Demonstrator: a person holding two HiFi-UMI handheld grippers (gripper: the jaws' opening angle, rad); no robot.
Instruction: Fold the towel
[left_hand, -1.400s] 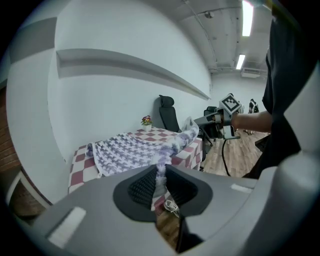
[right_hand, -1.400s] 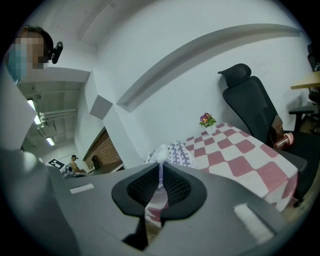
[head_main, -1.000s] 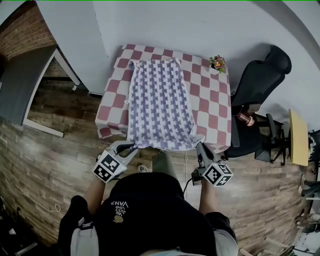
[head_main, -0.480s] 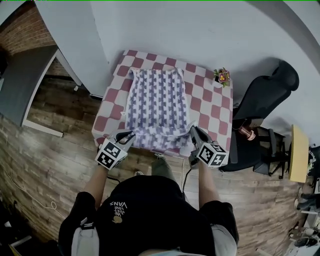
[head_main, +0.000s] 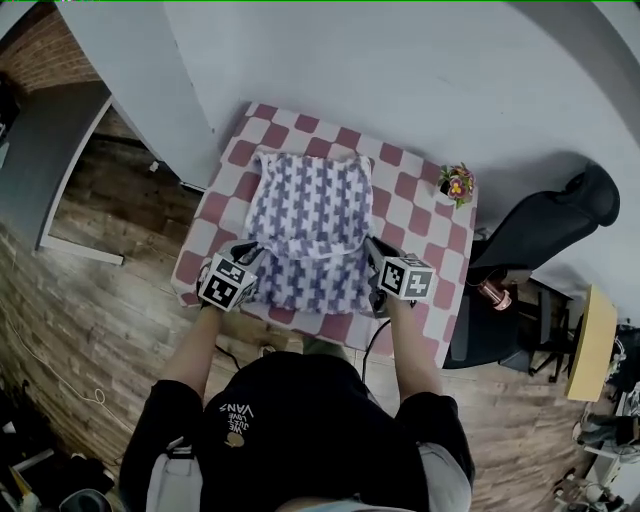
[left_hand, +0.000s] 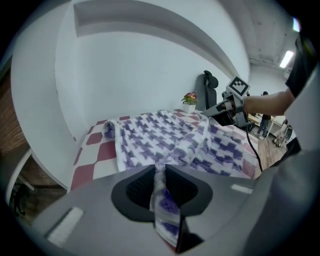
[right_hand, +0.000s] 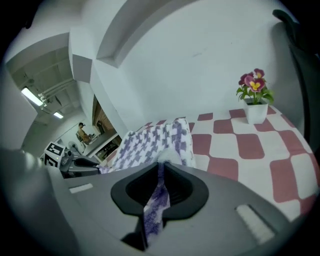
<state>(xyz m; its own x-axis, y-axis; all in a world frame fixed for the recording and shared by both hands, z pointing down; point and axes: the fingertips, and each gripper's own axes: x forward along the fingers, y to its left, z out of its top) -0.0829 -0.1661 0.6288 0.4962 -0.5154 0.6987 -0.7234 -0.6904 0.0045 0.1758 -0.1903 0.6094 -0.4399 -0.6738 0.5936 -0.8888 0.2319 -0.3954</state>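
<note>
A purple-and-white patterned towel (head_main: 308, 215) lies on the red-and-white checked table (head_main: 425, 215). Its near edge is lifted and doubled over toward the far end. My left gripper (head_main: 247, 260) is shut on the towel's near left corner, and a strip of cloth (left_hand: 162, 200) runs between its jaws. My right gripper (head_main: 372, 255) holds the near right corner (right_hand: 157, 200). Its jaws have just been opening slightly, with the cloth still pinched between them. Each gripper shows in the other's view: the right gripper (left_hand: 205, 114) and the left gripper (right_hand: 95, 165).
A small potted flower (head_main: 457, 185) stands at the table's far right corner, close to the white wall. A black office chair (head_main: 545, 230) is to the right of the table. The floor is wood, and the person's arms reach over the near table edge.
Both grippers have travelled forward from beyond the near table edge to above the table. They carried the towel's hanging near edge up and over the rest of the towel.
</note>
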